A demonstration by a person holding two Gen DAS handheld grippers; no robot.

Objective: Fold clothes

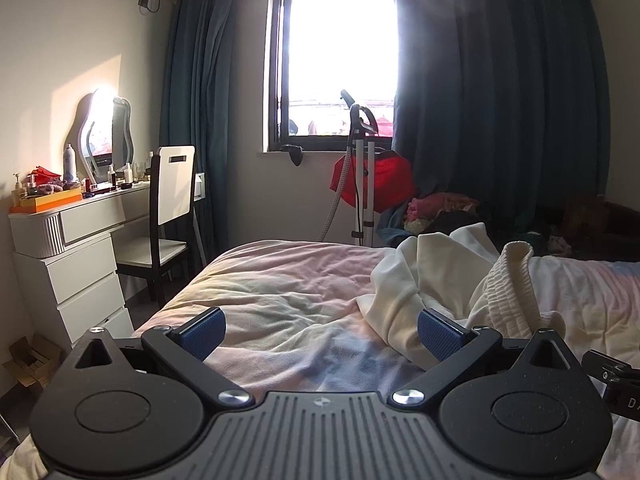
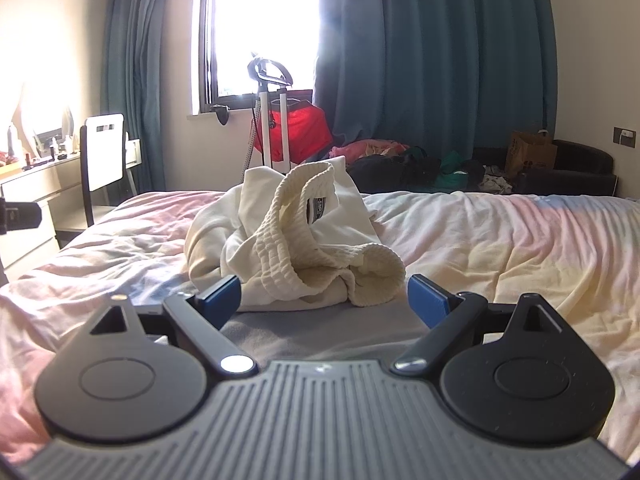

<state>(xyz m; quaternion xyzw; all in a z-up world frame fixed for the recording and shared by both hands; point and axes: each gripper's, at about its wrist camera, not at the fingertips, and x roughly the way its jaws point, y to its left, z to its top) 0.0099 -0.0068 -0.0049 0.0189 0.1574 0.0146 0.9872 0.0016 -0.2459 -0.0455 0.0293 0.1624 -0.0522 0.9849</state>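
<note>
1. Bright window [image 1: 340, 60] at upper centre, overexposed; dark teal curtains [image 1: 500, 100] on both sides.
2. White dresser [image 1: 72, 256] with wavy mirror [image 1: 102, 136] at left; white-backed chair [image 1: 170, 216] beside it.
3. Garment steamer stand [image 1: 362, 176] below window, red fabric [image 1: 376, 184] hung on it.
4. Sun patch on left wall [image 1: 60, 20].

The left gripper [image 1: 320, 336] hangs low over a bed [image 1: 280, 288] with a rumpled pastel sheet, its blue-padded fingers [image 1: 202, 338] spread wide with nothing between them. A crumpled cream garment [image 1: 452, 280] with a ribbed waistband lies just ahead to the right, its edge by the right pad. Beyond stand a white dressing table [image 1: 76, 256], chair [image 1: 172, 200], garment steamer [image 1: 362, 168] and bright window [image 1: 340, 56]
</note>
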